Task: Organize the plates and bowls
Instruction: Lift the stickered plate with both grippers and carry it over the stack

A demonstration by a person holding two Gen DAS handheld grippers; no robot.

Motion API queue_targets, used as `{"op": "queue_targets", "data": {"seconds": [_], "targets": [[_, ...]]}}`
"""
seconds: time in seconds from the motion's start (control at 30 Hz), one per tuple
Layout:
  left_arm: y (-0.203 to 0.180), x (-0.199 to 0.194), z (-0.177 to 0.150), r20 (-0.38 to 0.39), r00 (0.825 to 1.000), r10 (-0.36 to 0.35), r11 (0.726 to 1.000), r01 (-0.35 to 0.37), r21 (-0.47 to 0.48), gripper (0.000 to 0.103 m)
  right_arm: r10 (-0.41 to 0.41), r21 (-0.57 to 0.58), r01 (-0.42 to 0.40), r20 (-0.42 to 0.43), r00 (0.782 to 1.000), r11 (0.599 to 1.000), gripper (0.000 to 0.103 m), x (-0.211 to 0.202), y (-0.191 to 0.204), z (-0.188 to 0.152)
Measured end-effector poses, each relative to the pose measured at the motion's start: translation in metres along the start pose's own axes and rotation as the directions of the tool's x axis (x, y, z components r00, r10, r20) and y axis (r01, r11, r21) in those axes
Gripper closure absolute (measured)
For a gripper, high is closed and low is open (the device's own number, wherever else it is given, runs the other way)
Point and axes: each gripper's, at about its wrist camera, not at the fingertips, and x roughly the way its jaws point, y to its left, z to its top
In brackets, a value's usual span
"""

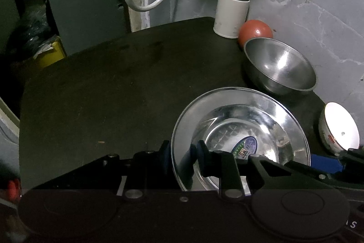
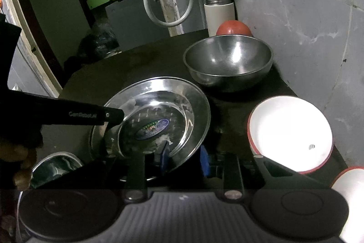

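Roughly mid-worktop (image 1: pixel 102 88), steel plate (image 1: pixel 241 136) sits tilted, gripped both sides. Left gripper (image 1: pixel 182 155) angled down, jaws clamped on rim at 9 o'clock. Right gripper (image 2: pixel 185 158) angled down, jaws narrowed around rim at 5 o'clock; contact unclear.

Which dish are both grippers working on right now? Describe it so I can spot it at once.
On the dark round table, in front of the deep steel bowl by the grey wall, lies a shallow steel plate. The left gripper straddles one edge, the right gripper another. Unlike its neighbours, it is flat, wide-rimmed and has an oval sticker at its centre.
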Motion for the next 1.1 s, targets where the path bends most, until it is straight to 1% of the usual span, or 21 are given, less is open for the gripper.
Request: {"op": "queue_targets", "data": {"seconds": [0.23, 0.53, 0.73, 1.1], "targets": [[-0.002, -0.016, -0.003, 0.032, 0.999, -0.003, 1.000, 0.003, -0.009, 0.078, -0.011, -0.022, 0.012, 0.020, 1.000, 1.000, 0.070, -0.006, 0.000, 0.003], [-0.001, -0.049, -0.014, 0.092, 0.996, -0.009, 1.000, 0.011, -0.018, 0.079, -0.014, -0.055, 0.017, 0.065, 0.998, 0.998, 0.070, -0.027, 0.007, 0.001], [0.004, -0.075, -0.027, 0.112, 0.994, -0.013, 1.000, 0.015, -0.019, 0.079, -0.004, -0.084, 0.011, 0.081, 0.997, 0.996, 0.070, -0.045, 0.018, -0.003], [0.014, -0.119, -0.062, 0.136, 0.991, 0.007, 0.998, 0.001, -0.060, 0.079, 0.020, -0.137, -0.007, 0.096, 0.995, 0.991, 0.070, -0.076, 0.046, -0.021]]}}
